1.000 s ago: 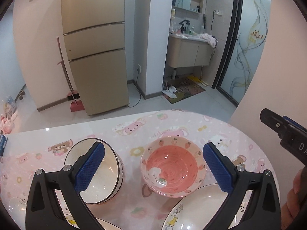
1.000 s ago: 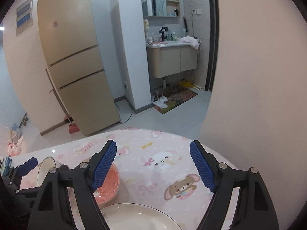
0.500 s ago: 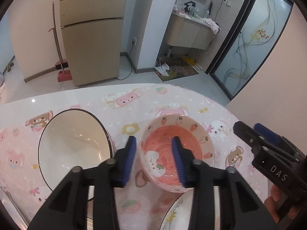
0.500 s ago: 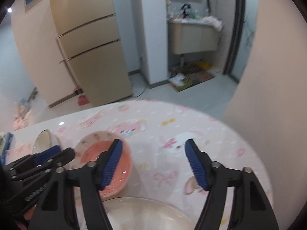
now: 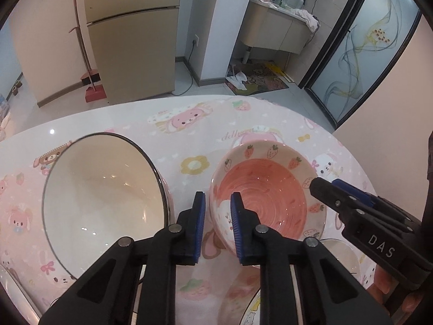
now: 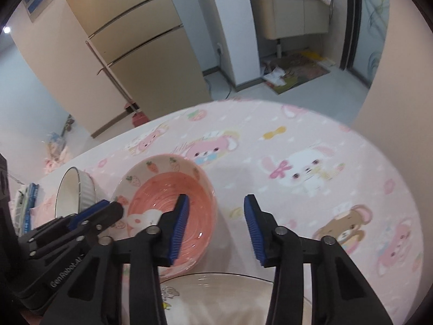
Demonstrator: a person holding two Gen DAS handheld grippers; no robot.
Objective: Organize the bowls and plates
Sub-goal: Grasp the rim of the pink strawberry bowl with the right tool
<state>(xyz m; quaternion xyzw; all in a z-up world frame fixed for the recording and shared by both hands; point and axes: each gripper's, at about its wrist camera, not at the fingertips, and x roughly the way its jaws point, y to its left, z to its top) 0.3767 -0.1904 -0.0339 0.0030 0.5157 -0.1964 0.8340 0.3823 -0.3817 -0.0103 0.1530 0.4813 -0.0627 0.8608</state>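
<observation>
Plainly risky: left gripper [image 5: 217, 226] jaws narrowed astride the near-left rim of the pink strawberry bowl [image 5: 266, 192], at 3 o'clock of the white bowl [image 5: 102, 203] on the worktop [image 5: 189, 124]; right gripper [image 6: 215, 228] jaws apart over its right rim — shallow one-sided pinch, apt to tip or slip.

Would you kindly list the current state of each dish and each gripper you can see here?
Pink strawberry-patterned ceramic bowl: upright, empty, near rim between the left jaws.
White dark-rimmed ceramic bowl: upright, empty, untouched.
Cream cartoon-printed plate: flat, partly hidden.
Left gripper: jaws narrowed around the pink bowl's rim; contact unclear.
Right gripper: jaws open, straddling the pink bowl's far rim.
</observation>
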